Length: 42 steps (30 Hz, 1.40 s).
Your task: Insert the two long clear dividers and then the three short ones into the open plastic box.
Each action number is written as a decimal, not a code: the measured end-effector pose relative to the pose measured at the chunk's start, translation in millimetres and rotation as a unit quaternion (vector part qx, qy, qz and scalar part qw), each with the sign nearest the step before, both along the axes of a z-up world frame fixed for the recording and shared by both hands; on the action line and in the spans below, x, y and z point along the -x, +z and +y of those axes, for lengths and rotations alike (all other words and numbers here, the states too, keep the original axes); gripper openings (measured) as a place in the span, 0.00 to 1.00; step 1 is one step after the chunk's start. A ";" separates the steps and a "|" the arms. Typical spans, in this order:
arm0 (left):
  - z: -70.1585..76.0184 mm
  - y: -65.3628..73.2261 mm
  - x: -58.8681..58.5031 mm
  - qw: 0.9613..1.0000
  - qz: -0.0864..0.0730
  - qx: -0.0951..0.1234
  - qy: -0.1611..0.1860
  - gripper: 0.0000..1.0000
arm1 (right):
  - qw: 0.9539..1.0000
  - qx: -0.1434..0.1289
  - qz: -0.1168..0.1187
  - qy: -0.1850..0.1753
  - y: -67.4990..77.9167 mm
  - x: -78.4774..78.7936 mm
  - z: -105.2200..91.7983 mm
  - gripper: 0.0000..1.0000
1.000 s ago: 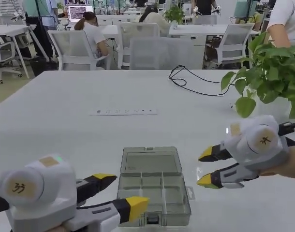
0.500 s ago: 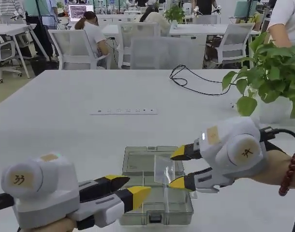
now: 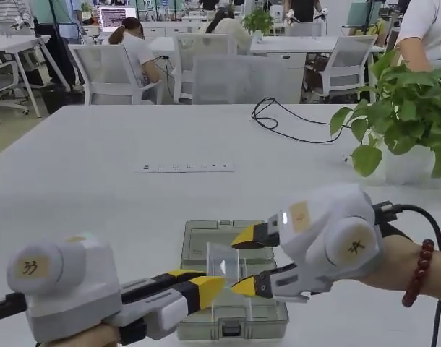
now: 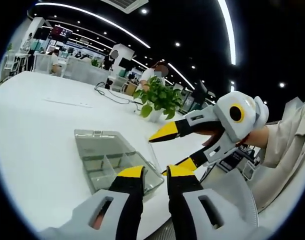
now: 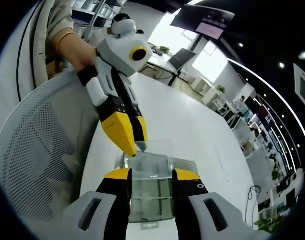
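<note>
1. Just above the open plastic box (image 3: 267, 312), the right tool (image 3: 243, 262) holds a clear divider (image 3: 222, 264). Its yellow-tipped jaws stand wide apart, one against each opposite edge of the sheet.
2. Seen from the right gripper view, the divider spans the gap between that tool's two jaws, with the box lying below it.
3. The left tool (image 3: 197, 282) reaches in from the lower left, its jaws drawn close with only a slim gap between them. Its tips meet a corner of the divider, but whether they pinch the sheet cannot be told.
4. The box sits on the white desk (image 3: 97, 195) in front of the person, its lid folded back flat. The left gripper view shows partitions in the base.
5. Farther back on the desk lie a power strip (image 3: 184, 167) and a looped black cable (image 3: 285, 119) — a potted plant (image 3: 408, 108) stands at the right edge.
6. A beaded bracelet (image 3: 421, 271) circles the wrist behind the right tool.
</note>
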<state>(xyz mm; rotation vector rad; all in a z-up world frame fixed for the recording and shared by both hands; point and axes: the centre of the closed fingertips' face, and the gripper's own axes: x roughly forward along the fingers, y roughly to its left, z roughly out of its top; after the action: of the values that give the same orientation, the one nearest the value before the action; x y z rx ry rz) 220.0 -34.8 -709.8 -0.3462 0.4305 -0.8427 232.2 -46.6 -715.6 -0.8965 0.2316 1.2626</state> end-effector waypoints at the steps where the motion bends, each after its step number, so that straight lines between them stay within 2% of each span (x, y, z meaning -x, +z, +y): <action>1: -0.3 -0.5 -0.1 1.000 0.001 -0.001 0.000 0.14 | 1.000 -0.001 -0.001 0.001 0.3 0.6 0.8 0.32; 6: -1.0 -2.4 -0.7 1.000 0.006 0.001 -0.001 0.05 | 1.000 -0.001 -0.007 0.003 0.8 -0.1 2.7 0.32; 12: -0.6 -2.7 -1.7 1.000 0.018 0.011 0.002 0.00 | 1.000 0.000 -0.017 0.002 1.0 -1.2 4.7 0.32; 13: -1.2 -3.2 -0.9 0.999 0.040 0.027 0.005 0.00 | 1.000 0.001 -0.018 0.003 0.6 -1.2 4.9 0.32; 14: -0.5 -4.0 -2.2 0.998 0.056 0.038 0.014 0.00 | 1.000 0.002 -0.020 0.002 0.5 -1.5 5.1 0.32; 16: 0.5 -4.8 -2.8 0.997 0.059 0.045 0.012 0.00 | 1.000 0.002 -0.022 0.001 0.6 -1.7 5.1 0.33; 20: 1.4 -6.3 -2.5 0.994 0.087 0.061 0.016 0.00 | 1.000 0.005 -0.025 -0.003 -0.5 -1.1 6.0 0.33; 26: 2.0 -3.9 -1.9 0.994 0.090 0.058 0.016 0.00 | 0.999 0.004 -0.034 -0.007 0.5 -1.6 6.8 0.33; 28: 2.5 -2.8 -2.7 0.995 0.085 0.052 0.016 0.00 | 0.999 0.002 -0.035 -0.008 1.7 -1.5 6.7 0.34; 29: 3.6 -4.0 -3.5 0.996 0.080 0.040 0.017 0.00 | 0.999 0.000 -0.034 -0.010 2.6 -1.9 6.3 0.33; 30: 4.4 -5.4 -3.3 0.997 0.070 0.024 0.014 0.00 | 1.000 -0.003 -0.028 -0.010 3.3 -1.5 5.7 0.32; 31: 3.5 -4.9 -2.3 0.998 0.066 0.019 0.009 0.00 | 1.000 -0.008 -0.018 -0.014 3.0 -0.7 5.2 0.32; 33: 5.8 -6.8 -3.5 0.999 0.040 -0.015 0.006 0.00 | 0.999 -0.024 -0.003 -0.024 4.2 -1.3 4.9 0.32; 34: 7.6 -10.4 -3.0 0.999 0.030 -0.042 0.003 0.00 | 0.999 -0.029 0.009 -0.027 4.0 -0.3 4.3 0.32; 37: 8.8 -13.5 -1.8 0.996 0.000 -0.085 -0.011 0.00 | 0.998 -0.044 0.027 -0.033 5.9 1.1 3.8 0.32; 38: 9.0 -14.2 -0.9 0.995 -0.004 -0.094 -0.014 0.00 | 0.998 -0.048 0.031 -0.035 6.7 0.9 3.4 0.32; 42: 10.3 -18.7 2.0 0.988 -0.039 -0.146 -0.038 0.00 | 0.996 -0.062 0.051 -0.036 9.3 3.2 3.1 0.32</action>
<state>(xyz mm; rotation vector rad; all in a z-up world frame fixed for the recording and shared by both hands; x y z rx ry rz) 218.1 -24.5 -728.5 -0.0267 0.4893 -0.8504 229.0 -43.5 -706.3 -0.7127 0.2602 1.2439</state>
